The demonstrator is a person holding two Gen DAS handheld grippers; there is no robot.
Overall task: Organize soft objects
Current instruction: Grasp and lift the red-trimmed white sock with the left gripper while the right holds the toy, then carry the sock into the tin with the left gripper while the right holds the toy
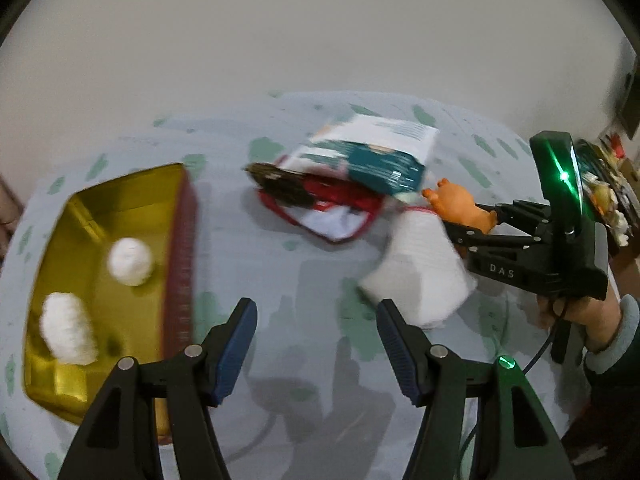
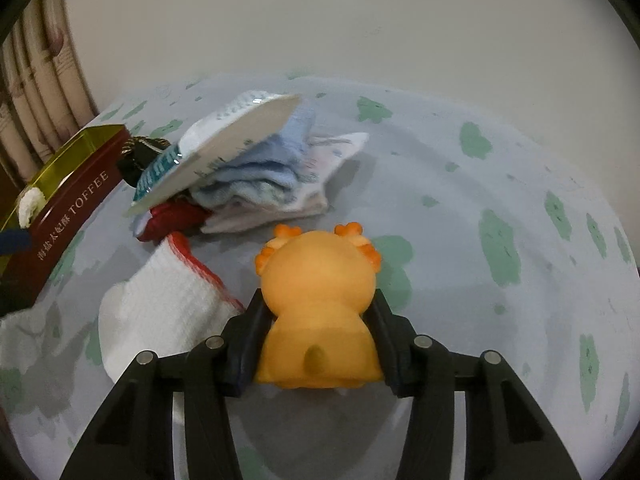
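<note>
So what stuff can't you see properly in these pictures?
- Orange toy: right wrist view shows only its back; its face points away, and the right gripper covers its sides.
- Two white lumps in the gold tin: left wrist view is too blurred to tell what they are.
- Packet: its print is smeared by blur.
- Dark object: mostly hidden behind the packet.

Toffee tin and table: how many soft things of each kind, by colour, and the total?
White fluffy balls in the toffee tin: 2
Orange toy in the right gripper: 1
White cloth with red trim: 1
Light blue towel: 1
Total: 5
</note>
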